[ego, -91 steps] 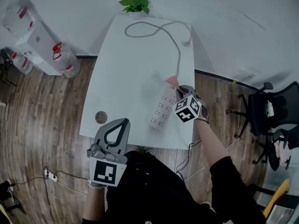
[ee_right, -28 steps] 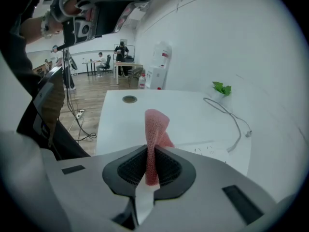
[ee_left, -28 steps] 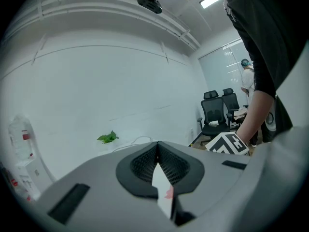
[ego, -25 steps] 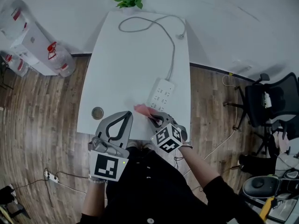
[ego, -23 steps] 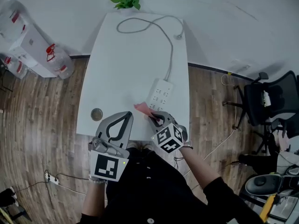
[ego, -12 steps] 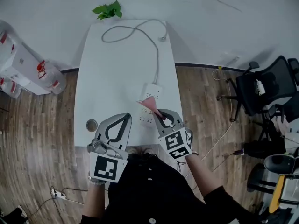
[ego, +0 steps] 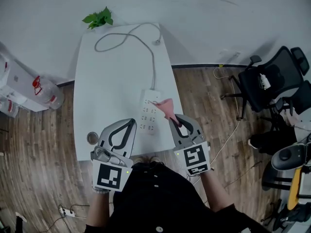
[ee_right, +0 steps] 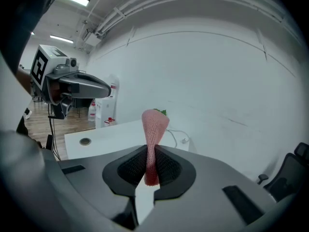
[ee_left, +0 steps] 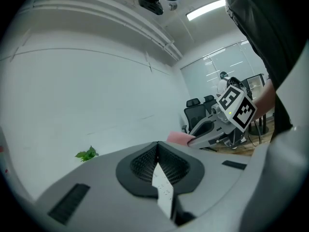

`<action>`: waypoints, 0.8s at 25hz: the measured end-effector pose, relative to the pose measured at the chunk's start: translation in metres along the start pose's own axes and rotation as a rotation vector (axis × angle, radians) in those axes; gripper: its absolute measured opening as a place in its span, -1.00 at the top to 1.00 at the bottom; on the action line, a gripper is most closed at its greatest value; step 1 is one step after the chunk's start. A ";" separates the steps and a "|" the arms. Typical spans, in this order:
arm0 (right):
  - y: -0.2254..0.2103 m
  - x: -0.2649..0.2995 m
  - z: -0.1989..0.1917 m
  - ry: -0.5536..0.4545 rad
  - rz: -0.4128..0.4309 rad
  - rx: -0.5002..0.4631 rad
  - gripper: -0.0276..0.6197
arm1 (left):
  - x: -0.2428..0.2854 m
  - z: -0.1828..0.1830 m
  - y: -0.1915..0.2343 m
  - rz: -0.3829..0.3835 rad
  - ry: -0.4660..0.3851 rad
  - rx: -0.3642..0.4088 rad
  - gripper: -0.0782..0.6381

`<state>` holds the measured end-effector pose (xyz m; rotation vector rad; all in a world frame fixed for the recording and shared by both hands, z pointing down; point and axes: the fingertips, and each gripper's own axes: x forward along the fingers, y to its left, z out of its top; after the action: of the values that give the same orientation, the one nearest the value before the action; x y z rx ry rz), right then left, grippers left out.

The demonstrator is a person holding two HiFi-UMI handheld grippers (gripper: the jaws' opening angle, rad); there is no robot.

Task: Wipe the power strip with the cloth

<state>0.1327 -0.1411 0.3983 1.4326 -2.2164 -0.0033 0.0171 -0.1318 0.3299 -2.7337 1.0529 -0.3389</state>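
The cloth (ego: 167, 106) is clamped in the right gripper (ego: 172, 121), just right of the power strip (ego: 147, 113), which is laid lengthwise away; the left gripper (ego: 130, 123) is closed, empty.

The left gripper (ego: 130, 122) is held low on the person's left, close to the body, with its jaws pressed together and nothing between them. The right gripper (ego: 173, 122) sits about level with it on the right, apart from it, and both point forward. Its jaws are clamped on the pink cloth (ee_right: 154, 124), which stands up past the tips. The bare right forearm (ego: 214, 191) runs back into a dark sleeve.
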 end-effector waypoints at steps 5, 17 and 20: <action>-0.007 -0.014 -0.001 0.001 -0.039 0.022 0.73 | 0.003 -0.001 -0.005 -0.024 0.000 -0.004 0.74; -0.010 -0.020 -0.001 0.004 -0.064 0.026 0.73 | 0.005 -0.001 -0.009 -0.042 -0.001 0.002 0.74; -0.008 -0.018 -0.001 0.002 -0.060 0.027 0.73 | 0.004 0.000 -0.007 -0.040 -0.004 0.012 0.74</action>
<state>0.1458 -0.1287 0.3897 1.5130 -2.1790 0.0081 0.0250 -0.1295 0.3323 -2.7470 0.9932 -0.3443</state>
